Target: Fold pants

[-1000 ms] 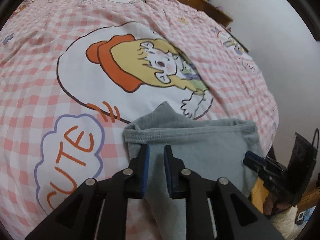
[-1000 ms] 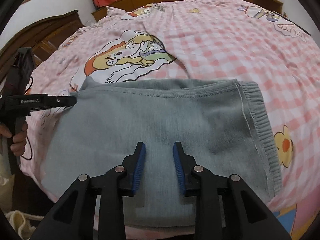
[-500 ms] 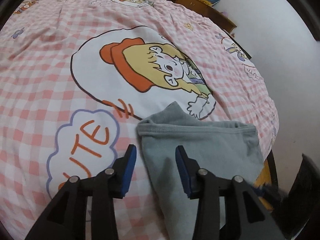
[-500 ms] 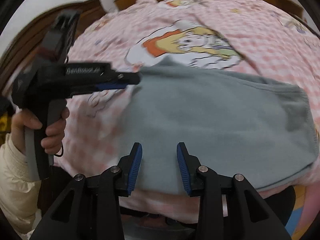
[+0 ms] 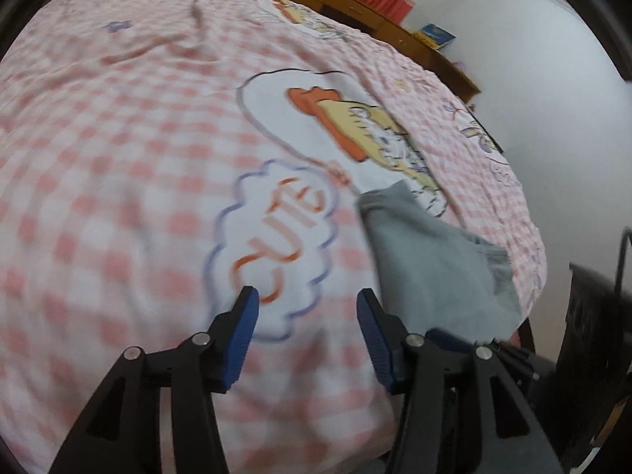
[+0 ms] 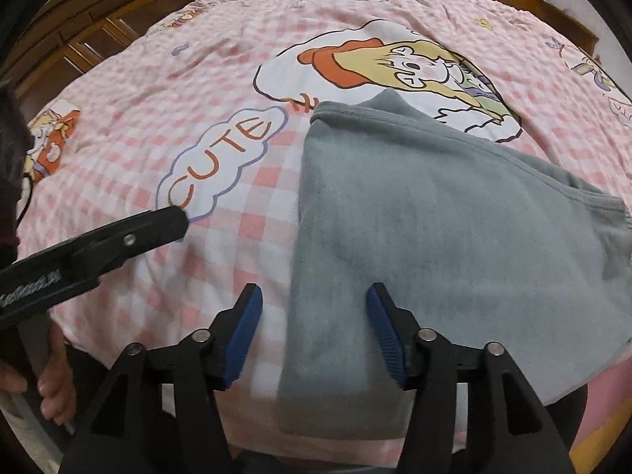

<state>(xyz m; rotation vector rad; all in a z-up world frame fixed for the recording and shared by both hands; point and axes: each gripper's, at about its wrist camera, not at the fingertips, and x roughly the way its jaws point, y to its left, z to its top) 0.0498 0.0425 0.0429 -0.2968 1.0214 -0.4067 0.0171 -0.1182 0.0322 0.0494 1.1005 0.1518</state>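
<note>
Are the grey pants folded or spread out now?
Folded: the grey pants lie as a compact layered rectangle on the bedspread, with no separate legs showing.

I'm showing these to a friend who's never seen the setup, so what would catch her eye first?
Probably the grey pants, folded flat at the near edge of the pink checked bedspread. Next, its big cartoon girl in an orange hat, just beyond the pants, beside a CUTE bubble. Both the left gripper and right gripper hang open, holding nothing.

Pink checked quilt [image 6: 130, 91] (cartoon print), wooden headboard [image 6: 91, 12].
</note>
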